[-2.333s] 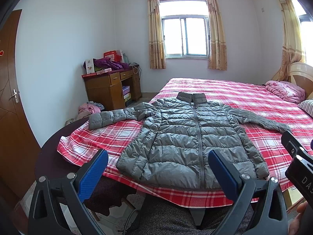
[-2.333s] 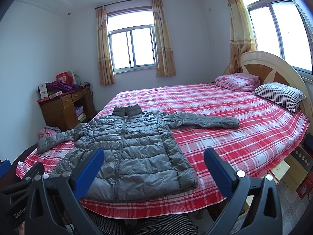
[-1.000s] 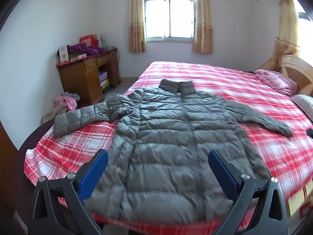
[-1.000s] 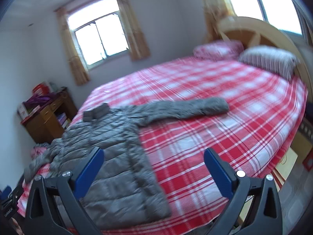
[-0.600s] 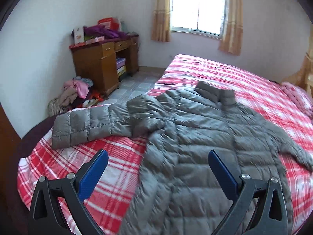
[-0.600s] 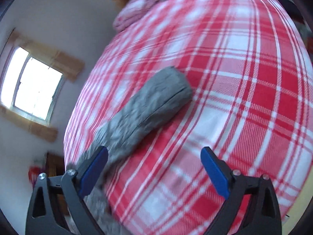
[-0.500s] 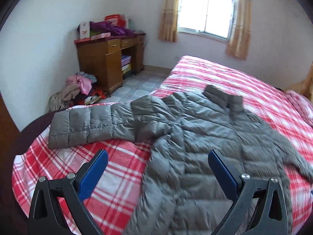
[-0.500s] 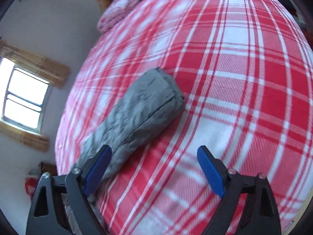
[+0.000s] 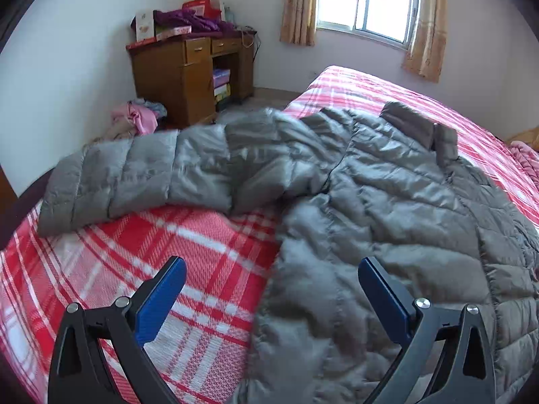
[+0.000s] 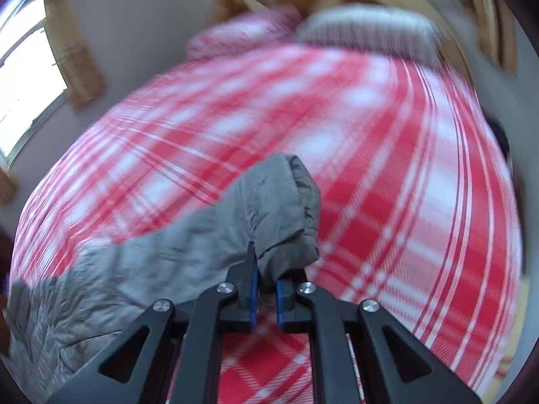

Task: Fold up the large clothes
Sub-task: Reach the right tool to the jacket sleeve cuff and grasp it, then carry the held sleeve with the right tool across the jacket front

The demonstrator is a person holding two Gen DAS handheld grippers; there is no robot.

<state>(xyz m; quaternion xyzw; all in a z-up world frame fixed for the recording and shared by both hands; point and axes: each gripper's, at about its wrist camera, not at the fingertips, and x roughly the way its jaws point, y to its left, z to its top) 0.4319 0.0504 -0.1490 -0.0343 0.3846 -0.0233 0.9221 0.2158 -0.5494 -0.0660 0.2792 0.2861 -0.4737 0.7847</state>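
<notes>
A grey quilted puffer jacket (image 9: 387,202) lies front up on the red plaid bed (image 9: 202,256), its collar toward the window. Its left sleeve (image 9: 134,175) stretches out toward the bed's left edge. My left gripper (image 9: 269,296) hangs open above the jacket's left side, with nothing between its blue pads. In the right wrist view, my right gripper (image 10: 266,289) is shut on the cuff end of the jacket's other sleeve (image 10: 269,212), whose fabric bunches up between the pads.
A wooden desk (image 9: 188,74) with boxes and clothes on top stands by the wall, with a heap of pink clothes (image 9: 138,118) on the floor beside it. A pillow (image 10: 367,30) and a folded pink quilt (image 10: 242,37) lie at the wooden headboard.
My right gripper swung to the far sleeve's cuff, came down and shut on it. My left gripper moved forward and down toward the jacket's left side and stayed open.
</notes>
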